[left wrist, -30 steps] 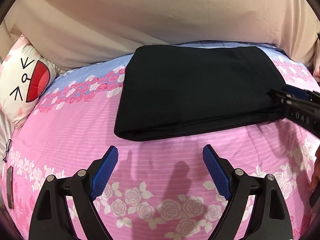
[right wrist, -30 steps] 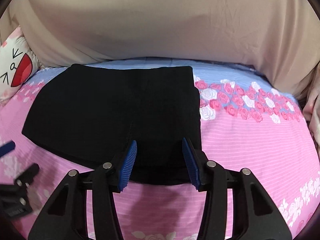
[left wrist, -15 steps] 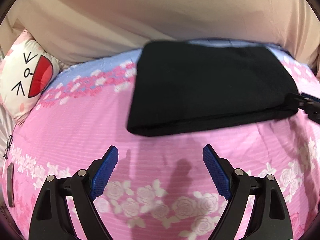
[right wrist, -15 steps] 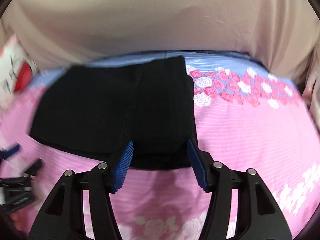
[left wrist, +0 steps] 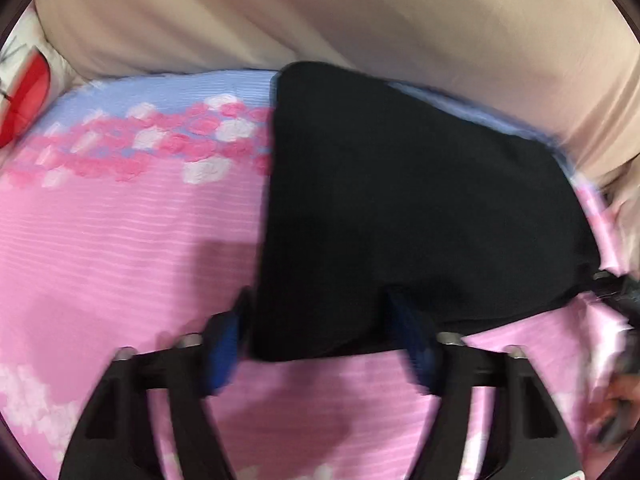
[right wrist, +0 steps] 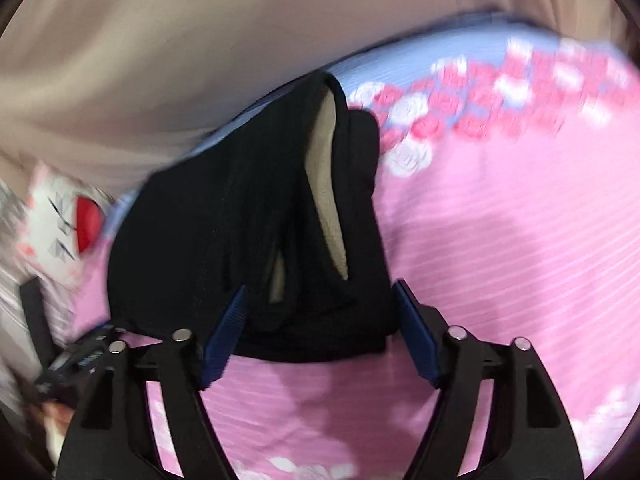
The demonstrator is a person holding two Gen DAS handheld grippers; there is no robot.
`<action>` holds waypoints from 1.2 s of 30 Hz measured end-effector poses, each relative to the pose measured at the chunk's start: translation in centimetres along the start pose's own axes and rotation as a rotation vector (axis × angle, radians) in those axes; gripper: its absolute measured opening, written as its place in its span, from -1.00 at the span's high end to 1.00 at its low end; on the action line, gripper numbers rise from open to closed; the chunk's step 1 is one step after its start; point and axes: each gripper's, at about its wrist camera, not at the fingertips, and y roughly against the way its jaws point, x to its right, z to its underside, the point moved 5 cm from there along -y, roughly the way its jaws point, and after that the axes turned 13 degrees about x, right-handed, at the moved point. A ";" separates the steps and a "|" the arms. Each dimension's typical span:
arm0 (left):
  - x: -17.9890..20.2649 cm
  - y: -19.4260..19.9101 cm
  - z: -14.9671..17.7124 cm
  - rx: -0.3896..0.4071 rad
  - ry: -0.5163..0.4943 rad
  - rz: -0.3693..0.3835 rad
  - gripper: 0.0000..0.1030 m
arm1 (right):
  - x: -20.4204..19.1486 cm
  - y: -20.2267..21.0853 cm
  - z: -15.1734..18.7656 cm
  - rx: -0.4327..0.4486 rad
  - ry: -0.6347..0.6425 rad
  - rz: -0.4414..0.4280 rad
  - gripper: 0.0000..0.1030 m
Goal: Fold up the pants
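Folded black pants (left wrist: 400, 200) lie on the pink rose-print bed sheet (left wrist: 120, 240). My left gripper (left wrist: 320, 340) straddles their near left corner. Its jaws are closing with the cloth between them, though a wide gap remains and the picture is blurred. In the right wrist view the pants (right wrist: 240, 220) are bunched and their layers gape, showing a beige lining. My right gripper (right wrist: 320, 332) is at their near right edge, jaws closing, with cloth filling the gap between both blue pads. Each gripper shows at the edge of the other's view: the right gripper (left wrist: 616, 292), the left gripper (right wrist: 76, 360).
A beige padded cover (left wrist: 320, 12) rises behind the bed along the far side. A white cartoon pillow with a red mouth (right wrist: 68, 220) lies at the far left. Part of a hand (left wrist: 616, 400) shows at the right edge. Pink sheet stretches to the right of the pants.
Both grippers moved forward onto the pants' near edge. The left one now straddles the left corner. The right one has rolled, and the pants are bunched up with lining showing.
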 end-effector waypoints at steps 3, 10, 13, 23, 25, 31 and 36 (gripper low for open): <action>0.8 1.0 -0.4 -0.010 -0.018 0.037 0.67 | -1.1 1.6 -0.1 0.012 -0.002 -0.037 0.43; 0.8 4.3 0.6 -0.020 -0.060 0.071 0.66 | -1.5 4.8 1.7 0.019 0.008 -0.043 0.42; 1.1 3.7 1.6 -0.011 -0.119 -0.050 0.34 | -0.2 4.6 2.0 0.035 -0.021 0.014 0.00; 7.1 9.7 -1.9 0.324 -0.317 -0.238 -0.53 | -10.3 9.1 0.2 0.275 0.473 0.200 0.03; 6.0 5.2 -2.1 0.225 -0.292 -0.270 -0.41 | -8.7 5.3 0.8 0.188 0.513 0.281 0.12; 3.4 2.5 -0.3 0.138 -0.271 -0.299 -0.15 | -2.3 4.5 1.0 0.110 0.222 0.207 -0.19; 5.8 9.1 -1.1 0.249 -0.275 -0.260 -0.39 | -7.9 12.1 -0.2 0.301 0.327 0.245 -0.21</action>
